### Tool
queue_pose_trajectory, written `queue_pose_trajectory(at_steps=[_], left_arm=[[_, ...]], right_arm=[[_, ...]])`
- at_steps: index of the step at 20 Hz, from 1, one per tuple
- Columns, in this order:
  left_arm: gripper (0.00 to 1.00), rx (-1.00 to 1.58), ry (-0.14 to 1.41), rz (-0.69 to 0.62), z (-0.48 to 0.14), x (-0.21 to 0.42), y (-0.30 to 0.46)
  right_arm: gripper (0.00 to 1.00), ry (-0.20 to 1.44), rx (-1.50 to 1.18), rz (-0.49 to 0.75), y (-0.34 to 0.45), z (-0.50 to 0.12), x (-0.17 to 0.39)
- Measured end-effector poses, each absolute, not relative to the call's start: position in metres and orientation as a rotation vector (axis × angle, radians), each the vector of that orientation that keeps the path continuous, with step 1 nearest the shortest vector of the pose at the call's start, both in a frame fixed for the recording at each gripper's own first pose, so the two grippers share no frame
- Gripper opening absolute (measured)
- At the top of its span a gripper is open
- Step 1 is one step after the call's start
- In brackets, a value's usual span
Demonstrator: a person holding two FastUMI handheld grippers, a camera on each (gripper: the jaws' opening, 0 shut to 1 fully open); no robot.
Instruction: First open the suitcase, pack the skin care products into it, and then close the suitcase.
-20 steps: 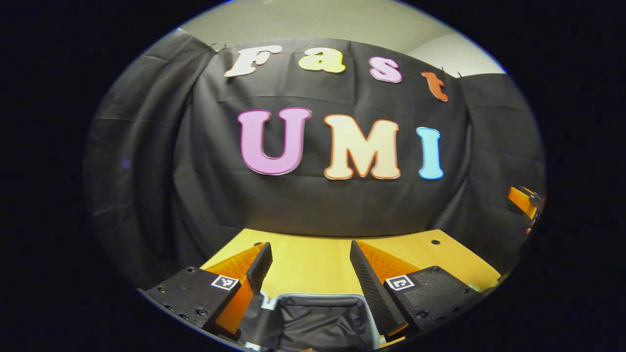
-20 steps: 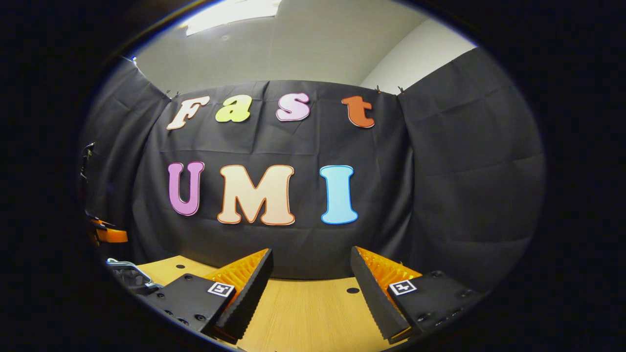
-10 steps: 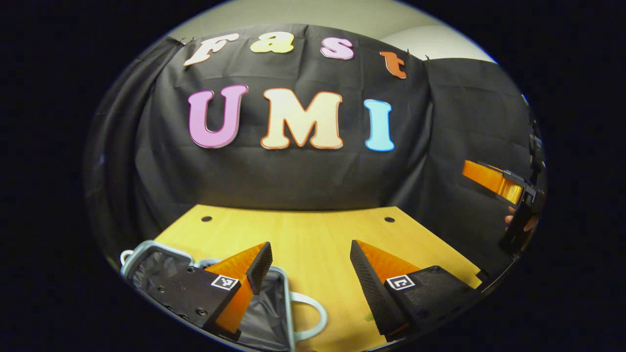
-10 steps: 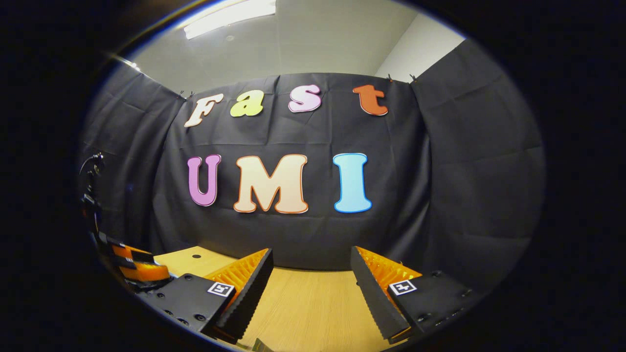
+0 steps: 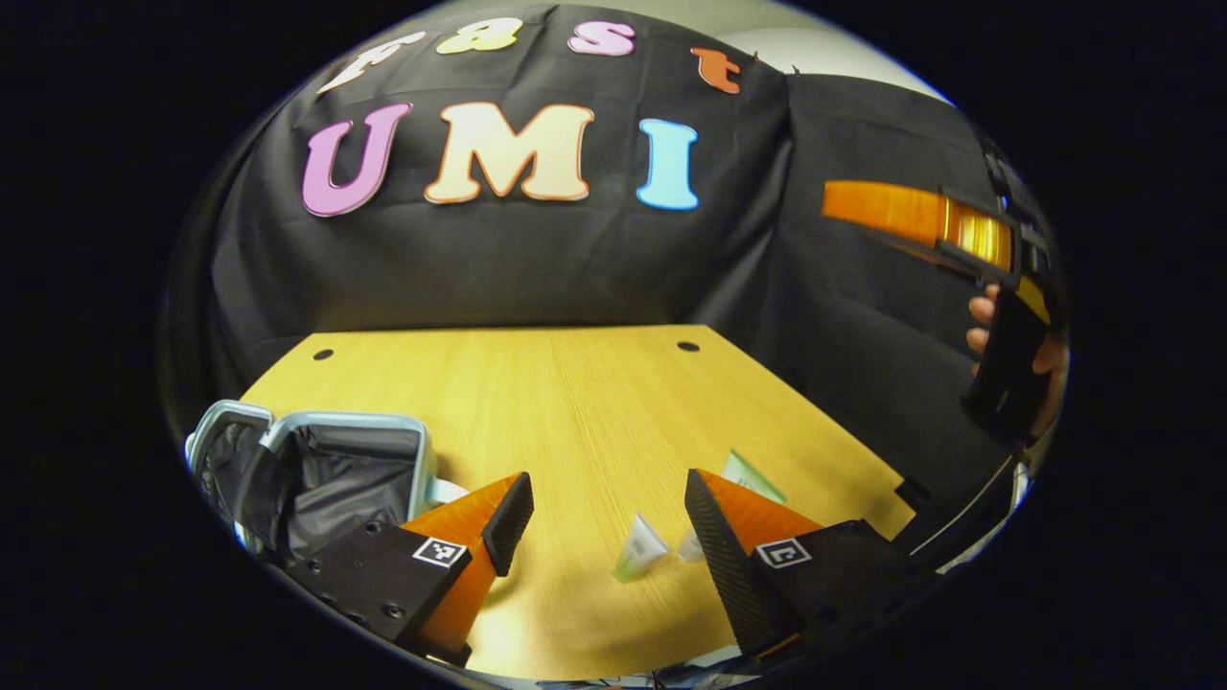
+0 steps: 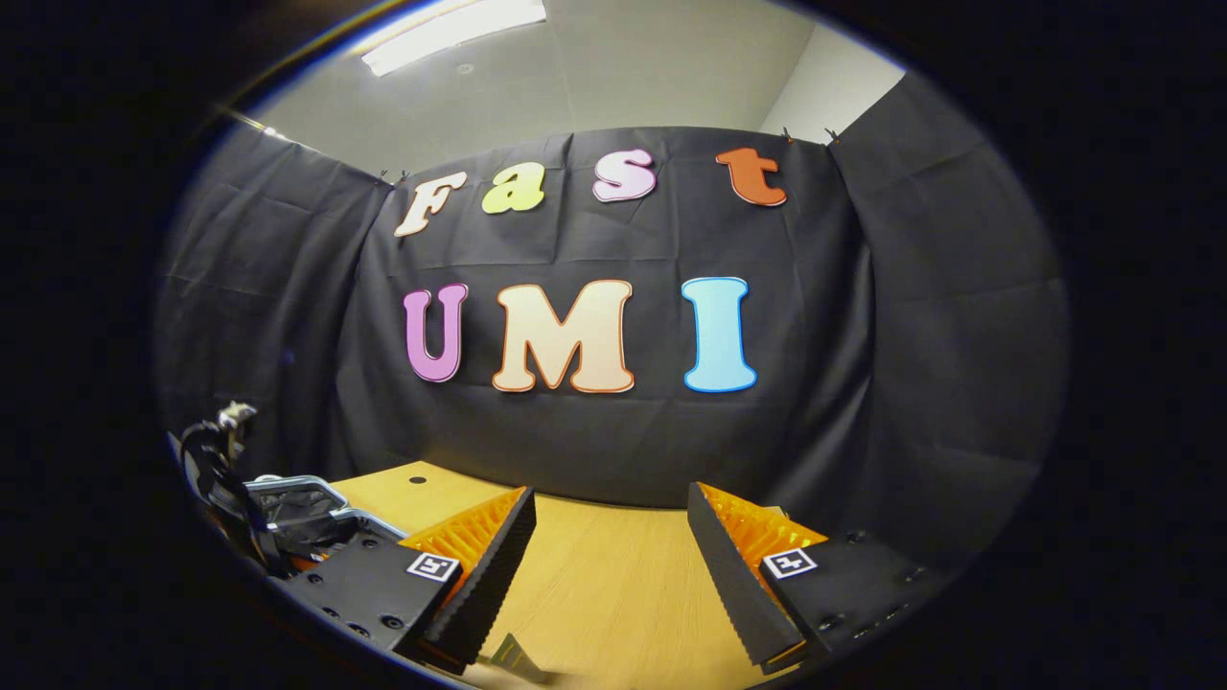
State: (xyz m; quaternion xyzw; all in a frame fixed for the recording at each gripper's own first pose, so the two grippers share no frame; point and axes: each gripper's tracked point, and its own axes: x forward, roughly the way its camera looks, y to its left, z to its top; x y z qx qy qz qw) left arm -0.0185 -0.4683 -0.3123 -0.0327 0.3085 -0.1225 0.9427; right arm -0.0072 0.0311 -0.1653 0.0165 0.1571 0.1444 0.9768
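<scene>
The suitcase [image 5: 316, 470] lies open at the table's left, with a pale rim and dark lining; in the right gripper view the suitcase [image 6: 302, 498] sits at the far left. Small skin care tubes [image 5: 640, 551] and a flat sachet [image 5: 752, 476] lie on the wooden table [image 5: 575, 383] just ahead of my left gripper [image 5: 604, 508], which is open and empty above the table. My right gripper [image 6: 609, 522] is open and empty, raised over the table [image 6: 613, 575]. A hand [image 5: 1016, 335] holds the right gripper [image 5: 844, 203] high at the right of the left gripper view.
Black cloth walls close the table's back and sides. Two small holes [image 5: 688, 346] mark the tabletop's far corners. A pale tube tip [image 6: 513, 656] shows at the lower edge of the right gripper view. A dark part of the other gripper [image 6: 216, 460] stands left of the suitcase.
The left gripper has drawn back and tilted down: the suitcase slid left in its view and the skin care products came into sight. The right gripper turned slightly and stayed open.
</scene>
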Motion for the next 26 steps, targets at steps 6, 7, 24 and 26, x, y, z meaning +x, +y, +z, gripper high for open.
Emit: queue_pose_trajectory(at_steps=[6,7,24,26], left_arm=[[0.88,-0.13,0.69,-0.297,-0.363,-0.029,-0.496],[0.81,-0.146,0.706,-0.295,-0.37,-0.029,-0.496],[0.15,-0.224,0.764,-0.202,-0.333,-0.012,-0.462],[0.15,-0.217,0.759,-0.177,-0.321,-0.016,-0.45]], right_arm=[[0.99,0.365,-0.026,0.338,0.036,-0.192,-0.036],[1.0,0.377,-0.036,0.353,0.039,-0.197,-0.042],[0.99,0.641,-0.031,0.56,0.095,-0.335,-0.136],[0.99,0.68,-0.03,0.569,0.099,-0.357,-0.143]])
